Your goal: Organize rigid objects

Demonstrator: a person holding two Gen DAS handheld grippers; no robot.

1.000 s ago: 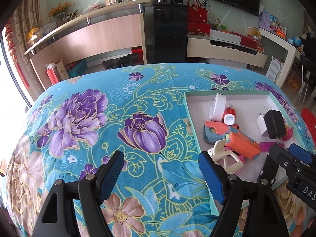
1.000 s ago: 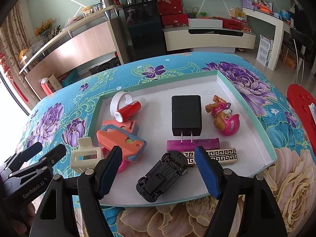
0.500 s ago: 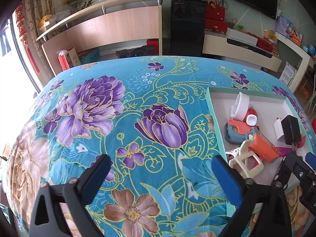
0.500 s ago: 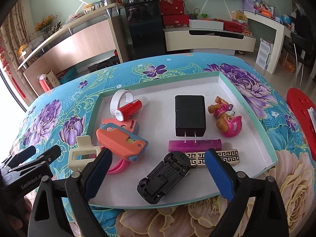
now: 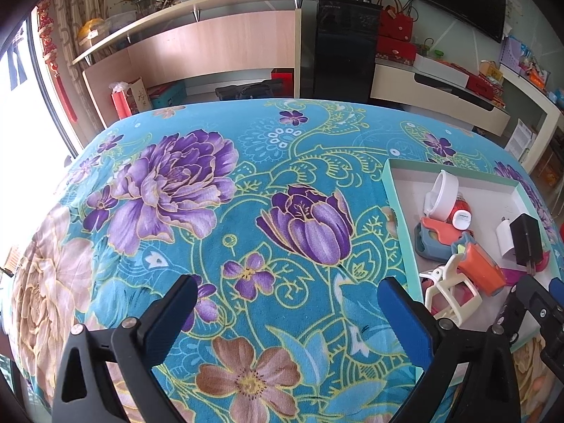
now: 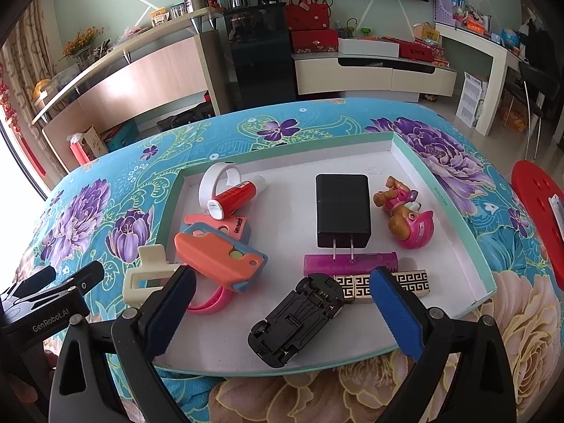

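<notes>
A teal-rimmed white tray (image 6: 454, 218) lies on the flowered tablecloth. It holds a black charger (image 6: 342, 208), a pink toy dog (image 6: 405, 218), a red tube (image 6: 232, 199), a white ring (image 6: 215, 179), an orange-and-blue toy (image 6: 218, 253), a magenta lighter (image 6: 349, 261), a gold-patterned lighter (image 6: 412, 282) and an upturned black toy car (image 6: 296, 320). A cream hair clip (image 6: 148, 275) leans on the tray's left rim. My right gripper (image 6: 282, 273) hangs open over the tray's near part, above the car. My left gripper (image 5: 287, 283) is open over bare cloth, left of the tray (image 5: 391, 190).
A pink bracelet (image 6: 211, 299) lies under the orange toy. A red stool (image 6: 539, 204) stands to the right of the table. Shelves, a black cabinet (image 5: 338, 53) and a low TV unit line the far wall. The tablecloth (image 5: 176, 183) stretches wide to the left.
Both grippers' jaws have spread wider. The left gripper has shifted left, so the tray sits further right in its view. The right gripper has stayed over the tray.
</notes>
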